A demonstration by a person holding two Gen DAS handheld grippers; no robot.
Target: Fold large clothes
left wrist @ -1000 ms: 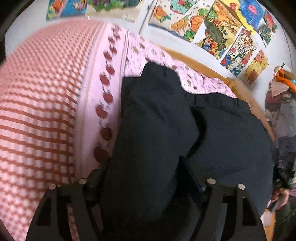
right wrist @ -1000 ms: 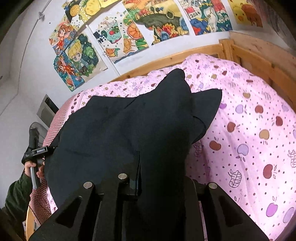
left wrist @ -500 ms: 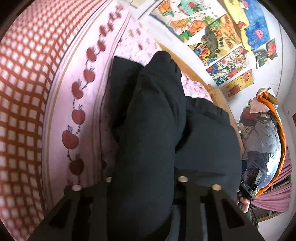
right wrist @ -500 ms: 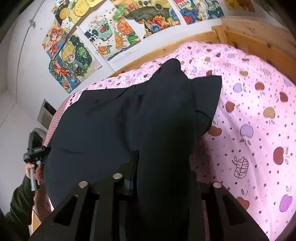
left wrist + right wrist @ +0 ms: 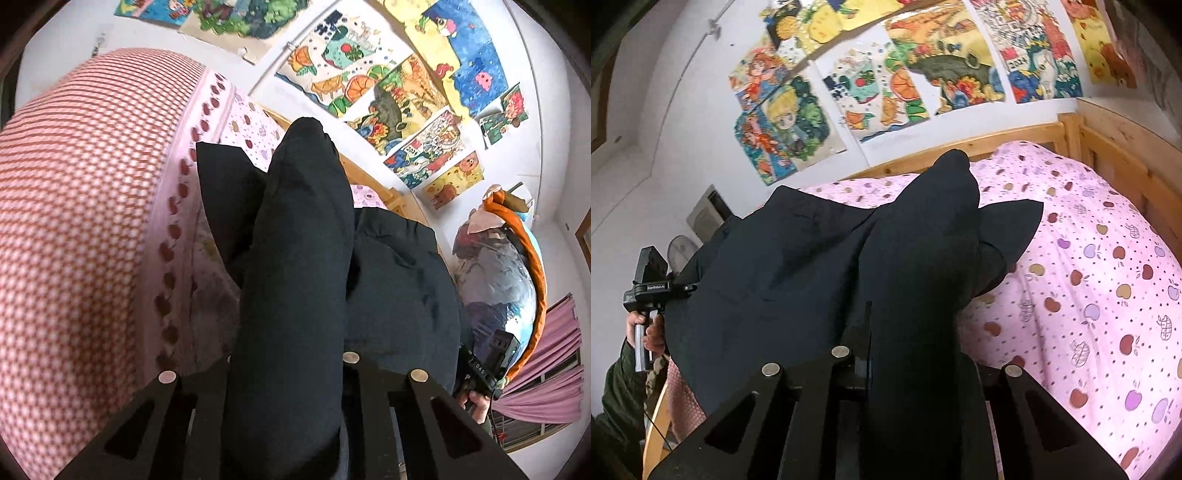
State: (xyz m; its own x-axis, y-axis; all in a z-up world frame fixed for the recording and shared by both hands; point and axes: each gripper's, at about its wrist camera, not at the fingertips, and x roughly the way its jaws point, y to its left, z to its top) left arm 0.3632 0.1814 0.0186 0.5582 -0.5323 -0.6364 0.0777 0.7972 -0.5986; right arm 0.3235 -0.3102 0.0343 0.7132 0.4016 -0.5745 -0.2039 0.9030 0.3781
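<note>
A large black garment (image 5: 303,258) lies across the pink apple-print bed sheet (image 5: 1089,295). In the left wrist view a thick ridge of it runs up from between the fingers of my left gripper (image 5: 288,363). Those jaws are closing, and their pads pinch the cloth. My right gripper (image 5: 912,363) grips another bunched ridge of the black garment (image 5: 798,266), its jaws closing tighter on it. Cloth hides both pairs of fingertips. Each view shows the other gripper at the garment's far side: the right (image 5: 487,365) and the left (image 5: 646,288), each held in a hand.
A red-and-white checked quilt (image 5: 74,221) fills the left of the bed. A wooden bed frame (image 5: 1108,147) borders the far and right sides. Colourful posters (image 5: 905,74) cover the wall. A bulging plastic bundle (image 5: 498,277) and a pink curtain (image 5: 546,376) stand beyond the bed.
The left jaws went from wide apart to pinched on the cloth. Both grippers rose and drew the garment's near edge up, so more of the wall shows.
</note>
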